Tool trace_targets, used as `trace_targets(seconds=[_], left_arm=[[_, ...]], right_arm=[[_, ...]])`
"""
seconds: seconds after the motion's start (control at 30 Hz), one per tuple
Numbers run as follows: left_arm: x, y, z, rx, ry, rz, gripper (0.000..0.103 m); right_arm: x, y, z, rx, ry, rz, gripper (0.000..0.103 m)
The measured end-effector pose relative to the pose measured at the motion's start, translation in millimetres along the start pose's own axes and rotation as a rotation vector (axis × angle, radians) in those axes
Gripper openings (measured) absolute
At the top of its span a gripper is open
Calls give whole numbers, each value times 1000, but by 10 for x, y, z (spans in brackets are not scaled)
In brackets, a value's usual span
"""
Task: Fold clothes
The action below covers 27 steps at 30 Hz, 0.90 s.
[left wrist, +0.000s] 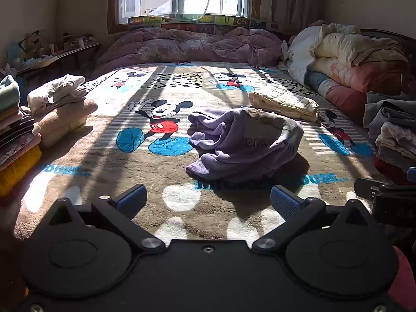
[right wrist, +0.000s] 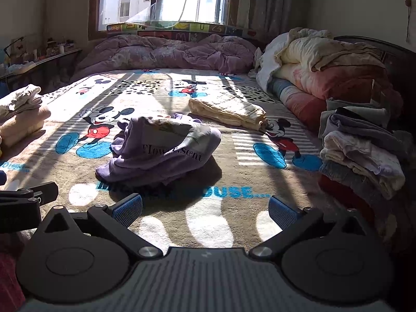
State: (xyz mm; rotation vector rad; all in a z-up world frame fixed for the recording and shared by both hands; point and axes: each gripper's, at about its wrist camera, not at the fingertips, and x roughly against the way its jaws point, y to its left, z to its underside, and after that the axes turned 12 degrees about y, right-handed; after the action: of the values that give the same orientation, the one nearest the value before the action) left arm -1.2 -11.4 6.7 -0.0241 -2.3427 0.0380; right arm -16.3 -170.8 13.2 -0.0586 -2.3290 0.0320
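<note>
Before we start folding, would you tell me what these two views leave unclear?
- Purple garment: crumpled, so its type and sleeves are hidden, both views.
- Its print: a fold breaks the lettering mid-word.
- Left clothes stack: cut off by the left wrist frame edge.
- Shelf items: too small and dim.

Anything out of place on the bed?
Only the purple garment: crumpled in a heap mid-bed on the cartoon-mouse blanket, unlike the folded stacks at each side. Nothing spilled or damaged shows.
</note>
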Motion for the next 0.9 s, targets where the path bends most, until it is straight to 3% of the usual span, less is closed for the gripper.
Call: trace_targets(seconds=[0.9], left_arm=[[-199, -114, -105, -1, 17, -9, 103]], right_arm=[[-266, -75, -68, -5, 20, -26, 102]])
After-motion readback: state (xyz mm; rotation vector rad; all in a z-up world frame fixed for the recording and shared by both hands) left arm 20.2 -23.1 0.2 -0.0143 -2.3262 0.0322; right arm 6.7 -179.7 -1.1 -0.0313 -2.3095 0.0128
